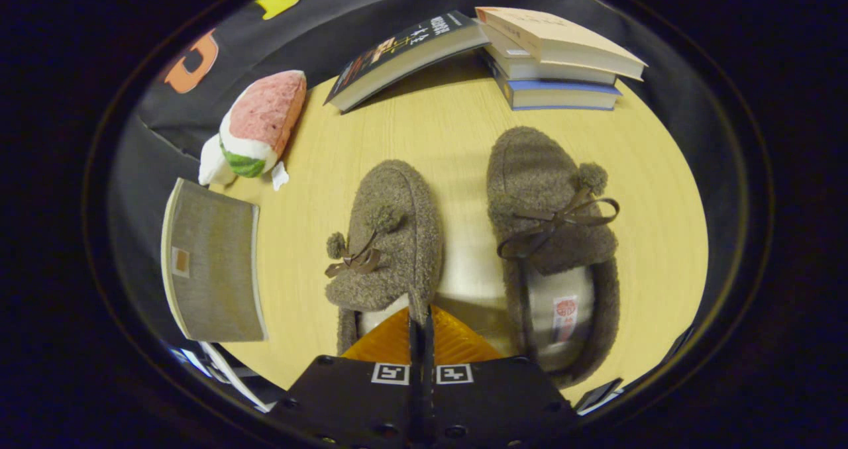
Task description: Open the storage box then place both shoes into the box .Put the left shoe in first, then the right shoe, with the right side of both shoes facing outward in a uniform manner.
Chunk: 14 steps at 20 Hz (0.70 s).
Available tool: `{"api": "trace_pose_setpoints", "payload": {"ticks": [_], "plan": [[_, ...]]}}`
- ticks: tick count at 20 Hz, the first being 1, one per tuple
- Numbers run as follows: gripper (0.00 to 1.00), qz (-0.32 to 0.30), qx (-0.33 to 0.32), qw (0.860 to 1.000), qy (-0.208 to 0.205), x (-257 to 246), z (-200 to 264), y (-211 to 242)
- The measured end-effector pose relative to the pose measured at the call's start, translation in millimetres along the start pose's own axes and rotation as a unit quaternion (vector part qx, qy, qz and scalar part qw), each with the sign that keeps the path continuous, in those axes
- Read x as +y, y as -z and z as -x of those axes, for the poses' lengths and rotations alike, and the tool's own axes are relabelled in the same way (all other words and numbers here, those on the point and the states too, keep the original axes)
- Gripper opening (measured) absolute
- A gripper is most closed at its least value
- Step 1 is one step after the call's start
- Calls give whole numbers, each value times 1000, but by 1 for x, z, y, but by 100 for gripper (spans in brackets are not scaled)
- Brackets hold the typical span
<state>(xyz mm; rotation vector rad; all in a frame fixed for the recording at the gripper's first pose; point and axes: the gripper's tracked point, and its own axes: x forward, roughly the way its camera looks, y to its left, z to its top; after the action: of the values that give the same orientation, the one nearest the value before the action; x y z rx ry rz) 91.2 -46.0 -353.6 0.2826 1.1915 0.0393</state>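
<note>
Lying on a desk (pixel 457 131) of pale wood are two fuzzy brown shoes, side by side with their long axes running away from the jaws and toes pointing toward the far books. The left shoe (pixel 391 237) sits directly ahead of the gripper (pixel 421 333); its inner rim is seen pinched between the jaws, which are pressed almost together on that thin edge. The right shoe (pixel 553 237) lies just beside it, apart by a strip of bare desk, untouched. The grey box (pixel 212 263) is seen off to the left of the jaws, beside the left shoe, and appears flat and shut; whether its lid has been worked cannot be told. The coming move is judged to turn on that sideways offset: the gripped shoe would have to be carried leftward to the box.

Counted: two shoes, one box, four books, with three in a stack (pixel 556 58) and one book (pixel 404 55) leaning on it, and one plush toy (pixel 255 128) near the box's far end.
</note>
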Motion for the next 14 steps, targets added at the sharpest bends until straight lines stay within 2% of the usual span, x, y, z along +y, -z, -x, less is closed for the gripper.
{"api": "trace_pose_setpoints", "payload": {"ticks": [2,7,14], "plan": [[0,-25,1,1000,-10,8,8,4],[0,-41,-23,998,-35,50,39,11],[0,-35,-75,992,-97,174,111,5]]}}
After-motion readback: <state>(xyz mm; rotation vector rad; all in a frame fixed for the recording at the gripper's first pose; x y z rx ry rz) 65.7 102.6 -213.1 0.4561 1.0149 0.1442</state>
